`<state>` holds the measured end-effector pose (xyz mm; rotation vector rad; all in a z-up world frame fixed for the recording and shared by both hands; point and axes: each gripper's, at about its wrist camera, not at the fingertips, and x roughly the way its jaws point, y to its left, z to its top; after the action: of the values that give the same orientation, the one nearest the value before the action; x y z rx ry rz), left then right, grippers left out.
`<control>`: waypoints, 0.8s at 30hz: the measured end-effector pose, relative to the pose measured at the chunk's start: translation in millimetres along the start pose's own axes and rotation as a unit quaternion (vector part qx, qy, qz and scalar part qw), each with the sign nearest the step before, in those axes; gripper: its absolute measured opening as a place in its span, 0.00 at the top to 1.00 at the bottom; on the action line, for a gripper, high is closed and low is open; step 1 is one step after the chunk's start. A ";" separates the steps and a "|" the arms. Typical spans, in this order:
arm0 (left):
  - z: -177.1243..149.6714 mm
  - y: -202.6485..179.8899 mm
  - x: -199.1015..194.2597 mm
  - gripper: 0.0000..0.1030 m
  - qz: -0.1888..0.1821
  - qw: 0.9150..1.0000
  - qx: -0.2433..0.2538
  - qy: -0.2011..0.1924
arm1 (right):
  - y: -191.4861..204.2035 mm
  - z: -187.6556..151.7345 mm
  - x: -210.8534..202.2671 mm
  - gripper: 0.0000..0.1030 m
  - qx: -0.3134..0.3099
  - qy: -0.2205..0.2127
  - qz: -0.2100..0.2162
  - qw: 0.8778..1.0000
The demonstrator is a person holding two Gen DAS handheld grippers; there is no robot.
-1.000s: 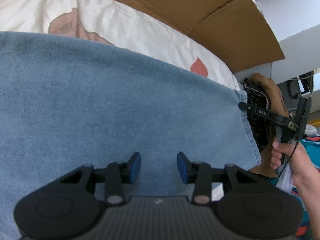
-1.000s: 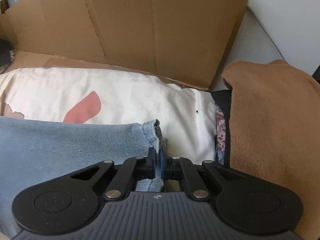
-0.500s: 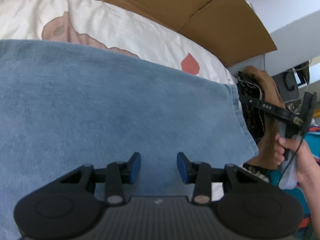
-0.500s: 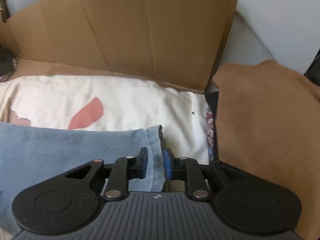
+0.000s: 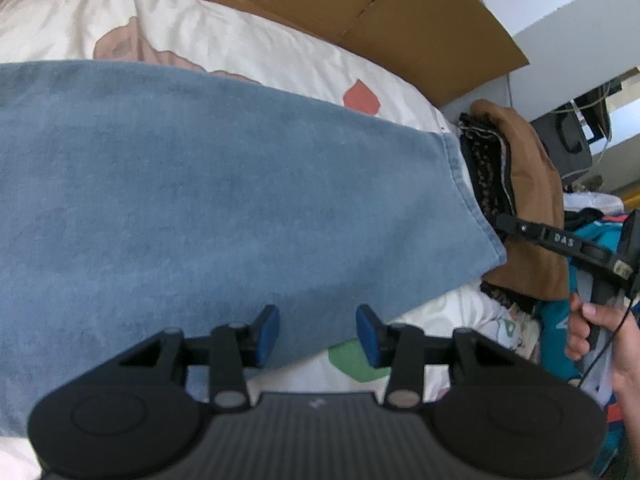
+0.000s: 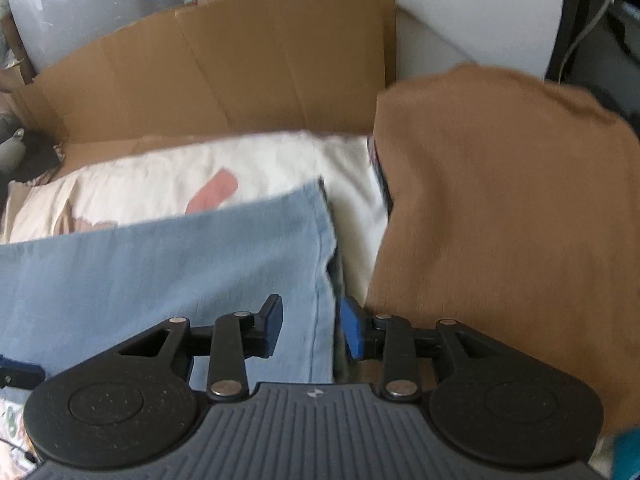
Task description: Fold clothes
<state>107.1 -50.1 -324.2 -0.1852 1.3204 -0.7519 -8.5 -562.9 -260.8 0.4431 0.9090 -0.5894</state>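
Jeans (image 5: pixel 240 184) lie flat on the bedsheet (image 5: pixel 224 36); left gripper (image 5: pixel 318 330) and right gripper (image 6: pixel 311 330) both gape empty; the hem beside the brown garment (image 6: pixel 512 216) could snag it.

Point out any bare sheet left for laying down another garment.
Bare sheet runs between denim and cardboard; a thin strip separates denim from the brown garment. Right side is crowded with piled clothes.

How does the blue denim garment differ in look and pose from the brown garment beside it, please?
The blue denim garment is faded blue and lies spread flat on the bedsheet; the brown garment is plain tan and sits higher, atop a stack of clothes. The denim shows a stitched hem; the brown shows none. Neither is gripped.
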 end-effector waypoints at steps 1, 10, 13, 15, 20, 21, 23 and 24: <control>-0.2 -0.9 -0.9 0.56 0.003 1.000 0.000 0.000 | -0.7 -4.7 -1.3 0.62 0.004 0.005 0.001 1.000; 2.1 -14.9 -27.8 0.56 0.023 1.000 0.003 -0.008 | 2.0 -31.4 -0.8 0.46 0.013 0.032 0.009 0.999; 1.8 -21.1 -46.2 0.49 0.031 0.999 0.014 -0.018 | 1.9 -33.0 -4.7 0.46 0.026 0.031 0.003 0.999; -0.9 -20.9 -47.1 0.49 0.037 0.999 0.006 -0.015 | 1.8 -36.7 -7.8 0.46 0.029 0.037 -0.009 0.999; -7.6 -20.5 -49.5 0.49 0.051 0.999 -0.013 -0.008 | -3.7 -51.0 -5.8 0.46 0.050 0.048 0.004 0.998; -10.0 -19.5 -45.9 0.49 0.054 0.998 -0.014 -0.001 | -4.1 -53.4 -3.3 0.46 0.054 0.050 0.011 0.997; -13.9 -16.9 -35.0 0.49 0.057 0.998 -0.013 0.011 | -3.3 -55.6 2.9 0.46 0.065 0.051 0.033 0.996; -14.1 -16.1 -30.6 0.49 0.056 0.998 -0.013 0.012 | -2.7 -56.0 6.4 0.46 0.069 0.052 0.045 0.995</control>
<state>86.3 -40.1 -294.9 -0.1206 1.3529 -0.6438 -40.7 -533.9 -296.9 0.6414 0.9453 -0.5528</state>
